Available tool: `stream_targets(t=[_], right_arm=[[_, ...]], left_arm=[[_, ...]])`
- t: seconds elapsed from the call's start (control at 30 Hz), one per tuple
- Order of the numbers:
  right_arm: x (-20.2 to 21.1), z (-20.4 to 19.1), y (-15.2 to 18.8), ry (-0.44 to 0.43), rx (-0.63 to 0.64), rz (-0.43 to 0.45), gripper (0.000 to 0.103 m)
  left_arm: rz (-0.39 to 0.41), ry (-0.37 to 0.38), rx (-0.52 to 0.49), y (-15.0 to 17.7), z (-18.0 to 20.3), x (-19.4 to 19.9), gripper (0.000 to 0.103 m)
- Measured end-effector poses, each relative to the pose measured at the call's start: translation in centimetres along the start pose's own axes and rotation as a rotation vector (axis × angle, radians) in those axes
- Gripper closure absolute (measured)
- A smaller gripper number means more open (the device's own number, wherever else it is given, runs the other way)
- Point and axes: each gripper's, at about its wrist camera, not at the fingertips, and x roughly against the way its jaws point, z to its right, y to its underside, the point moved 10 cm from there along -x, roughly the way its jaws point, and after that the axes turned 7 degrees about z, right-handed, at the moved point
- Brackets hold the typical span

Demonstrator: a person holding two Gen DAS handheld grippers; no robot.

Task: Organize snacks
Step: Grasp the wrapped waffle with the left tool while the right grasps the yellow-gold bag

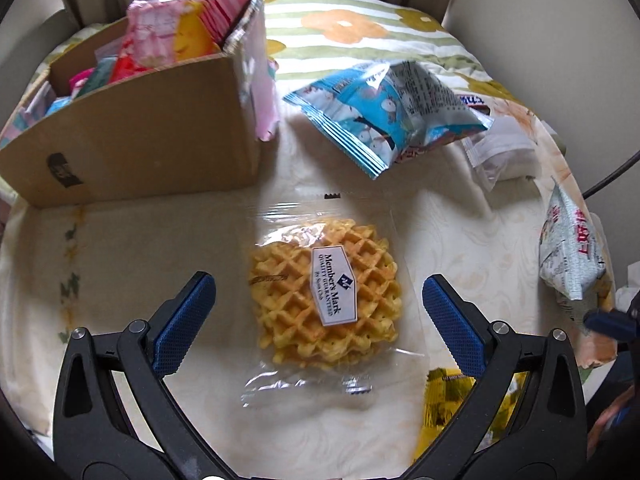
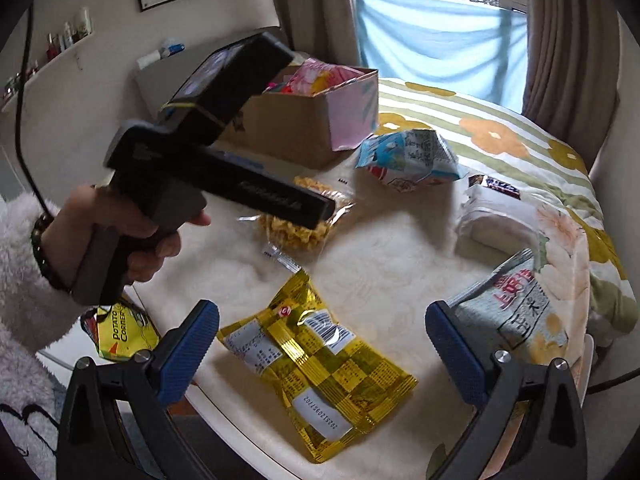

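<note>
- We see our left hand-held gripper (image 1: 318,312) hanging over the counter (image 1: 120,264) with its blue fingers spread wide and nothing between them; from the right wrist view its black body shows in a person's hand (image 2: 132,232), above the waffle.
- The waffle packet (image 1: 326,292), in clear wrap with a white label, lies flat on the counter between and just ahead of the left fingers, touching neither.
- The cardboard box (image 1: 152,132) stands at the far left of the counter, already packed with pink, red and yellow snack packets.
- A blue snack bag (image 1: 384,116) lies just right of the box, well beyond the waffle.
- A white wrapped packet (image 1: 504,156) rests further right, and a grey-white bag with red characters (image 1: 568,256) sits near the counter's right edge.
- Our right hand-held gripper (image 2: 322,344) is also spread wide and empty, held over the yellow checked packet (image 2: 316,372), which lies flat near the counter's front edge between the two fingers.
- In the right wrist view a yellow-green potato snack bag (image 2: 120,336) shows at the lower left, below the hand; we cannot tell what it rests on.
- Beyond the counter lies a bed with a striped, flowered cover (image 2: 500,136).
</note>
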Motion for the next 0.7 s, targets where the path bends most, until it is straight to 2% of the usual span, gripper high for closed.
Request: stream_targets(t=[0.17, 0.43, 0.63, 0.7], right_arm=[[-1.8, -0.4, 2.2, -0.044, 0.055, -0.059, 0.0], [-3.4, -0.4, 2.8, -0.125, 0.095, -0.111, 0.0], [-4.6, -1.0, 3.5, -0.133, 0.161, -0.191, 0.0], [-5.0, -1.1, 3.5, -0.13, 0.184, -0.203, 0.0]], left_arm=[[-0.023, -0.007, -0.015, 0.8, 0.6, -1.8, 0.0], [-0.035, -0.041, -0.024, 1.1, 0.9, -3.6, 0.001], [-0.017, -0.044, -0.028, 0.7, 0.8, -3.6, 0.012], [-0.011, -0.043, -0.035, 0.6, 0.8, -3.4, 0.019]])
